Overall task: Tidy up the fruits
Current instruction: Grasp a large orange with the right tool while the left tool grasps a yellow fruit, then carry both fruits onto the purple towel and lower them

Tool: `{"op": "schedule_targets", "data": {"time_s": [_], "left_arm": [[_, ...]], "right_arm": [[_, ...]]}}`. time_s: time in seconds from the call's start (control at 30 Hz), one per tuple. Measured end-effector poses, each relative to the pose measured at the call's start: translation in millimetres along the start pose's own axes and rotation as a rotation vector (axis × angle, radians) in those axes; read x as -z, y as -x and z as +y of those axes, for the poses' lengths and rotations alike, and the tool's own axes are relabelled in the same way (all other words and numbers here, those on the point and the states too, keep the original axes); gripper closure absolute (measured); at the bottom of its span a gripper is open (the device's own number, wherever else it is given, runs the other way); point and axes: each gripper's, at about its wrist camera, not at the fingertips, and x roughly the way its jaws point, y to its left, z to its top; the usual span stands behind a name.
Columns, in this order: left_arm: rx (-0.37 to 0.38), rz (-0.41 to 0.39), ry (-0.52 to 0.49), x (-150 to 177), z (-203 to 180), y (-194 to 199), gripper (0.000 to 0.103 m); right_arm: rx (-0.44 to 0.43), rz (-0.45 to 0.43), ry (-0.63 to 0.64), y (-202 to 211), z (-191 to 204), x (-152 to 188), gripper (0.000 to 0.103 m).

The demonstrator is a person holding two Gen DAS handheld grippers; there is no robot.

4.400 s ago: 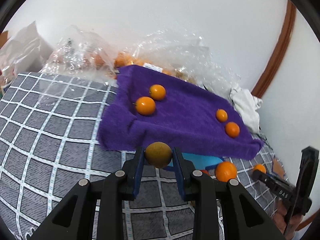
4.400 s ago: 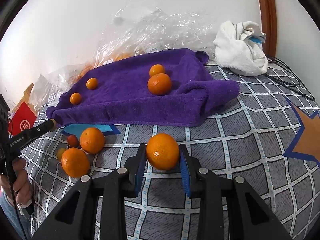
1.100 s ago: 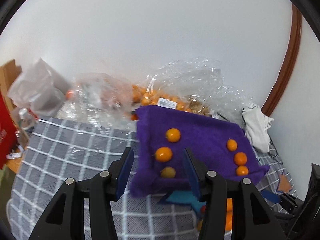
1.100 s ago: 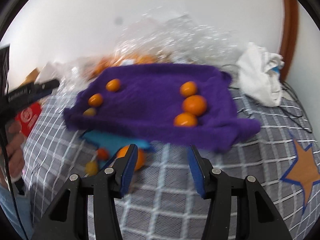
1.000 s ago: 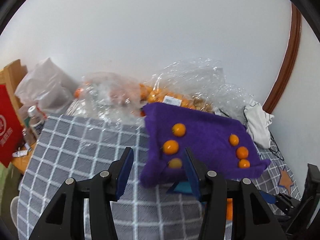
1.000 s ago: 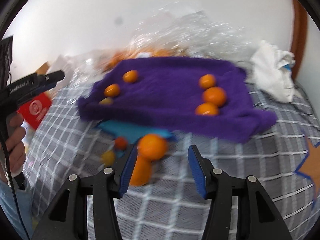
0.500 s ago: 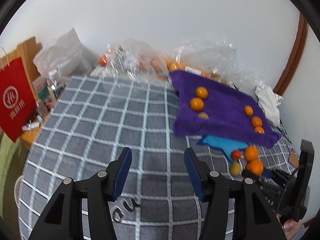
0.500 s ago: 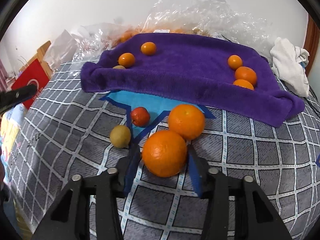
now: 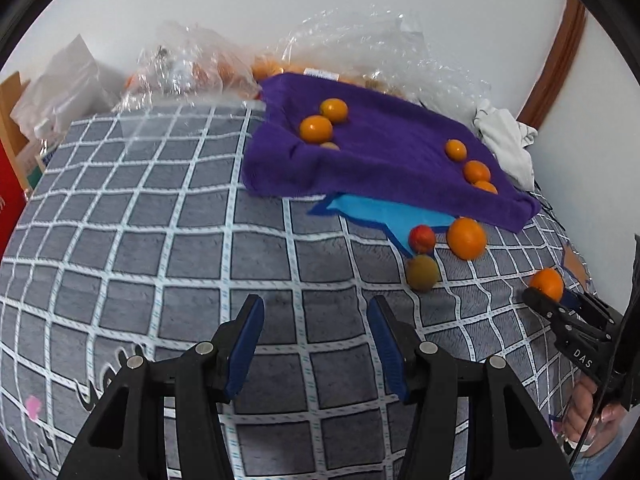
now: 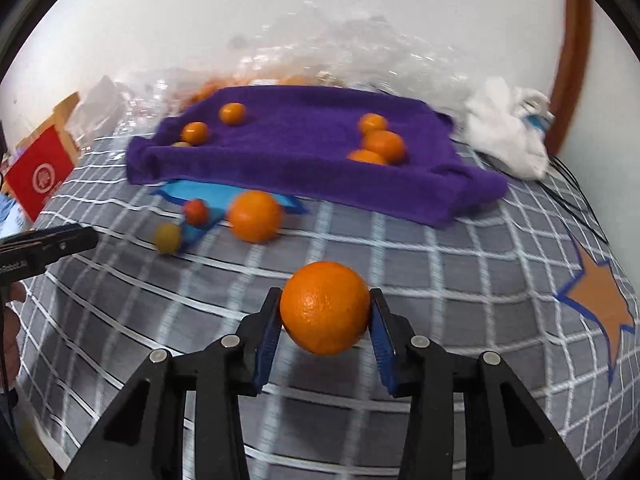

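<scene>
A purple towel [image 9: 384, 156] [image 10: 304, 148] lies on the grey checked cloth with several small oranges on it, a group at its left [image 9: 316, 128] and a group at its right [image 9: 476, 170]. In front of it lie a large orange [image 9: 466, 238] [image 10: 255, 216], a small red fruit [image 9: 421, 238] [image 10: 195, 211] and a yellow-brown fruit [image 9: 422, 273] [image 10: 167, 237]. My right gripper [image 10: 325, 312] is shut on a large orange [image 10: 325, 307] [image 9: 547, 283], held above the cloth. My left gripper [image 9: 316, 340] is open and empty, low over the cloth, well left of the loose fruits.
Clear plastic bags of oranges [image 9: 224, 68] lie behind the towel by the wall. A white cloth [image 10: 508, 136] sits at the back right. A red bag [image 10: 38, 172] stands at the left edge. A blue paper star [image 9: 380, 216] pokes out under the towel.
My right gripper has shut on one of the two large oranges and lifted it back from the others. My left gripper stayed open and dropped closer to the cloth.
</scene>
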Motion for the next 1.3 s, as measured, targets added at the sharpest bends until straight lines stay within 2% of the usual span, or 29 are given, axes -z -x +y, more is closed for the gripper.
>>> {"op": "schedule_targets", "data": {"time_s": [0.27,0.43,0.57,0.7,0.8,1.0,1.3], "left_arm": [[0.058,-0.003,-0.062,-7,-37,-2,0.053],[0.062,0.013,-0.089,-15,-61,-17,0.053],[0.062,0.035,-0.11,-18,-72,-29,0.06],[0.03,0.056,-0.125,-17,-80,-43,0.077],[0.018,0.042,-0.123,-16,-82,-45,0.079],[-0.008,0.012,-0.115,-17,-71,-25,0.079],[-0.075,-0.015,-0.003,-23,-28,18,0.079]], "right_arm": [[0.007,0.013,-0.047,0,-27,3,0.061],[0.011,0.017,-0.062,1,-35,4,0.061],[0.019,0.022,-0.077,3,-40,6,0.061],[0.028,0.029,-0.089,6,-46,8,0.061],[0.026,0.027,-0.103,9,-49,9,0.061],[0.028,0.02,-0.121,18,-50,7,0.061],[-0.009,-0.017,-0.147,36,-46,-12,0.061]]}}
